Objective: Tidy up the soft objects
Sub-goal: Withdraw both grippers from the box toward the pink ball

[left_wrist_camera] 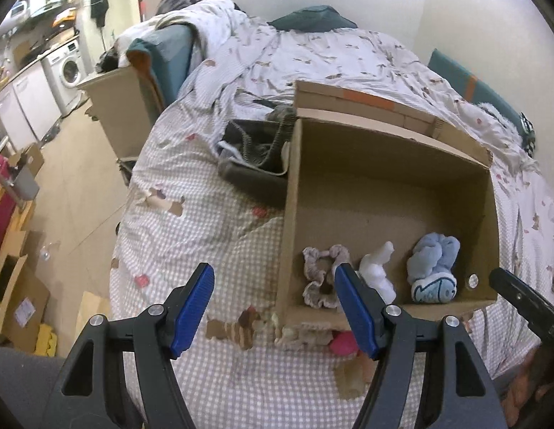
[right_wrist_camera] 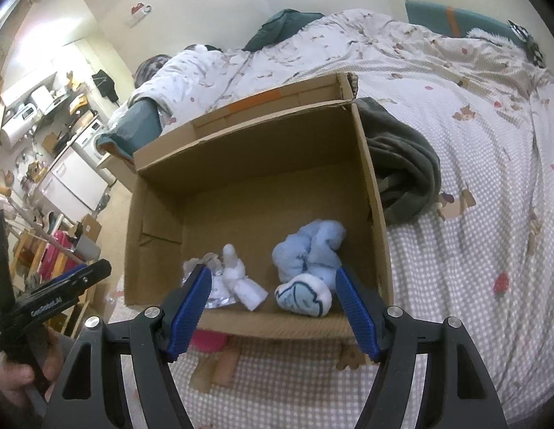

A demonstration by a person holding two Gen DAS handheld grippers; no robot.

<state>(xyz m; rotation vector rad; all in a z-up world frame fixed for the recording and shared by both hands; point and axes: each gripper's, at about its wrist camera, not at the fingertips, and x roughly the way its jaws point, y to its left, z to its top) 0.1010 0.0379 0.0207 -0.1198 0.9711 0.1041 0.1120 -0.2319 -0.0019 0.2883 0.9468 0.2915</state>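
An open cardboard box [left_wrist_camera: 384, 164] [right_wrist_camera: 241, 150] lies on the bed. Along its near wall sit a pinkish-grey scrunchie [left_wrist_camera: 321, 273], a white rolled soft item [left_wrist_camera: 377, 271] [right_wrist_camera: 237, 279] and a light blue plush slipper pair [left_wrist_camera: 434, 268] [right_wrist_camera: 309, 268]. My left gripper [left_wrist_camera: 275, 307] is open and empty, above the bedspread at the box's near left corner. My right gripper [right_wrist_camera: 271, 307] is open and empty, just over the box's near rim in front of the blue plush. A pink soft item [left_wrist_camera: 343, 345] [right_wrist_camera: 207, 341] peeks out under the box's near edge.
A dark grey folded garment [left_wrist_camera: 255, 157] [right_wrist_camera: 402, 168] lies on the bed beside the box. The bed carries a checked dog-print bedspread [left_wrist_camera: 205, 221] and a crumpled duvet [left_wrist_camera: 294, 53]. The floor to the left holds cartons and a washing machine [left_wrist_camera: 67, 68].
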